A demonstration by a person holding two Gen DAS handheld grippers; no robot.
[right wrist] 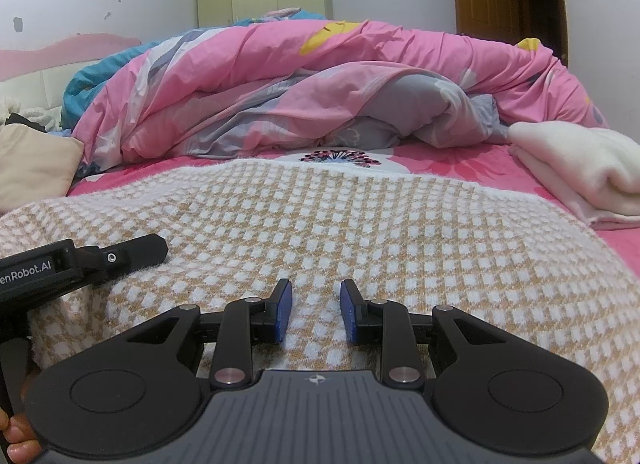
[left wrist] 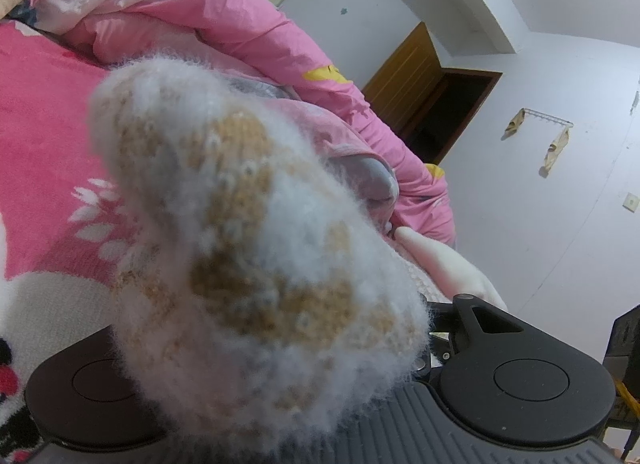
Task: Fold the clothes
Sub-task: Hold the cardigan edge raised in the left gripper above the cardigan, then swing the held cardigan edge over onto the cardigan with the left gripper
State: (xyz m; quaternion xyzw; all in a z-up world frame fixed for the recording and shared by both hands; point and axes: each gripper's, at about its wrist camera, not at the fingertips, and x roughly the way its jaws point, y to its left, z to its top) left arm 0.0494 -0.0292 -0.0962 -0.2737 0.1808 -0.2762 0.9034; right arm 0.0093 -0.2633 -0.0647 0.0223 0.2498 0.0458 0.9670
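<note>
Fuzzy tan-and-white checked knit sweater (right wrist: 340, 224) lies spread flat on the pink flower-print bedsheet (right wrist: 432, 158), near edge under both tools; in the left wrist view a bunched fold of it (left wrist: 256, 248) fills the frame right at the lens. Left gripper (right wrist: 140, 250) sits at that near-left edge, jaws hidden by fluff, so can't tell if it pinches the knit or just sits under it. Right gripper (right wrist: 316, 314) hovers low over the knit, blue pads partly apart, nothing between them. Risks, as I judge: loose fuzzy knit slips from a shallow left pinch; lifting one side only skews the fold; right pads may grab both layers or snag yarn. Rumpled pink quilt (right wrist: 320, 84) and folded cream blanket (right wrist: 580, 176) crowd the far side.
</note>
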